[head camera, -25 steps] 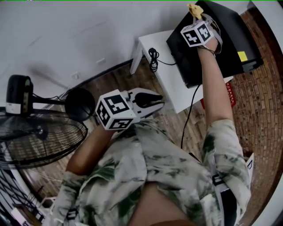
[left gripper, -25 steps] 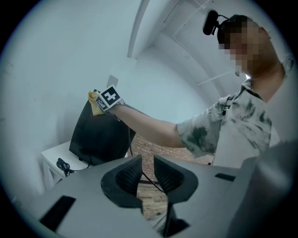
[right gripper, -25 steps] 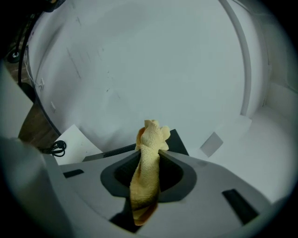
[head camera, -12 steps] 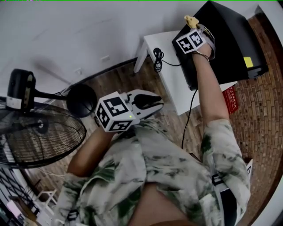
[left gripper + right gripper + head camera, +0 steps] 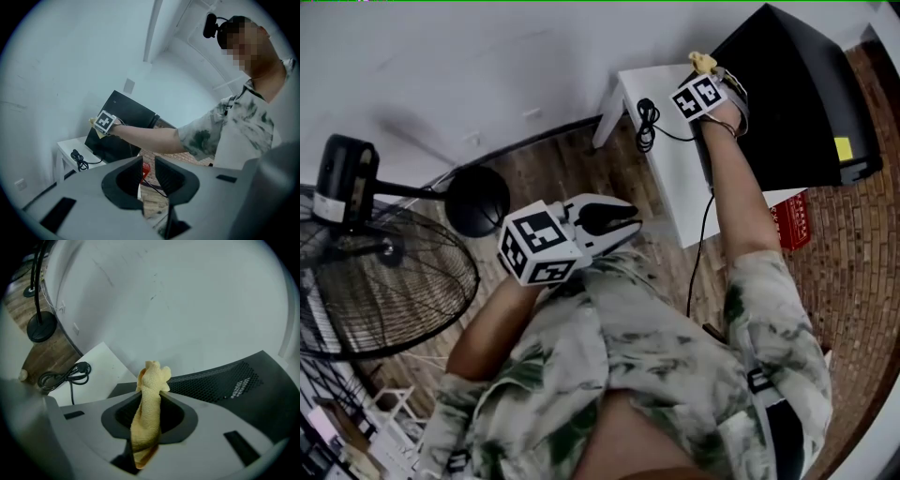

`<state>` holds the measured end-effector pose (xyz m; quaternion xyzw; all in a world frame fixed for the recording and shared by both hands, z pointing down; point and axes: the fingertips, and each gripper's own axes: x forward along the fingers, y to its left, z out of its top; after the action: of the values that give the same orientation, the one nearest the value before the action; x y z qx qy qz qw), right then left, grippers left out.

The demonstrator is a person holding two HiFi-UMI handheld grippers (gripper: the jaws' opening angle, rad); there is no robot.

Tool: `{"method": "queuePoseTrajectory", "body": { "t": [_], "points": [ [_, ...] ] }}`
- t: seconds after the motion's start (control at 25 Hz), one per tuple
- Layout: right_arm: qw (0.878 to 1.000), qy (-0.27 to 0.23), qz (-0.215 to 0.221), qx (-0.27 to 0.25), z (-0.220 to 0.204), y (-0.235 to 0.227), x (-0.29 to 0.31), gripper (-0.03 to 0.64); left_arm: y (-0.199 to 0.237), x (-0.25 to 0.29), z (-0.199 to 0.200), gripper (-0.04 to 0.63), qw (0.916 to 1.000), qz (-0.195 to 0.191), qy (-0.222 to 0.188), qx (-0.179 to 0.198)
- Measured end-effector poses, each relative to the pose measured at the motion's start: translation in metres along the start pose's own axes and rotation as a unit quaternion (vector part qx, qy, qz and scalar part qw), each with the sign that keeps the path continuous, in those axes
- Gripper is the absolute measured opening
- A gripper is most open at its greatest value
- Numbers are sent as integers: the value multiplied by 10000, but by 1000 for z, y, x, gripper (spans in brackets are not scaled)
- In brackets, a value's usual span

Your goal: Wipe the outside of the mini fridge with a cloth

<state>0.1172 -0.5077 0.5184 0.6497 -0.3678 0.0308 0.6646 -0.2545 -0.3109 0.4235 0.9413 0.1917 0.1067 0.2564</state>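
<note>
The black mini fridge (image 5: 797, 94) stands on a white table (image 5: 670, 187) at the upper right of the head view. My right gripper (image 5: 705, 70) is at the fridge's left upper edge, shut on a yellow cloth (image 5: 703, 62) that touches the fridge. In the right gripper view the cloth (image 5: 149, 418) is bunched between the jaws of the right gripper (image 5: 151, 397), with the fridge's black perforated panel (image 5: 234, 380) just beyond. My left gripper (image 5: 623, 220) hangs near my chest, away from the fridge. In its own view the left gripper (image 5: 148, 171) has a narrow gap between the jaws and holds nothing.
A coiled black cable (image 5: 647, 122) lies on the table beside the fridge. A standing fan (image 5: 375, 281) with a round base (image 5: 476, 200) is at the left on the wooden floor. A red crate (image 5: 787, 220) sits under the table's right side. A white wall runs behind.
My right gripper has slid the cloth along the fridge's left edge, down and nearer to me. The left gripper has stayed near my chest.
</note>
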Motion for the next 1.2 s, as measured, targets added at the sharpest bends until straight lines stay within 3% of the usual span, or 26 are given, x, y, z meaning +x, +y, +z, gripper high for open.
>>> {"method": "queuePoseTrajectory", "body": {
  "t": [0.44,0.72,0.96,1.2],
  "points": [
    [9958,286,860,-103,-9,76,50,100,22,3,-13,70,9987,369,-21,-343],
    [9919,207,1257,-14,-7,112,66,100,30,14,-19,71,9975,556,31,-441],
    [9845,-85,1707,383,-7,132,78,100,37,40,-17,71,9961,698,58,-542],
    [9705,-638,2007,1176,2,135,69,100,43,63,-16,71,9938,976,33,-534]
  ]
}}
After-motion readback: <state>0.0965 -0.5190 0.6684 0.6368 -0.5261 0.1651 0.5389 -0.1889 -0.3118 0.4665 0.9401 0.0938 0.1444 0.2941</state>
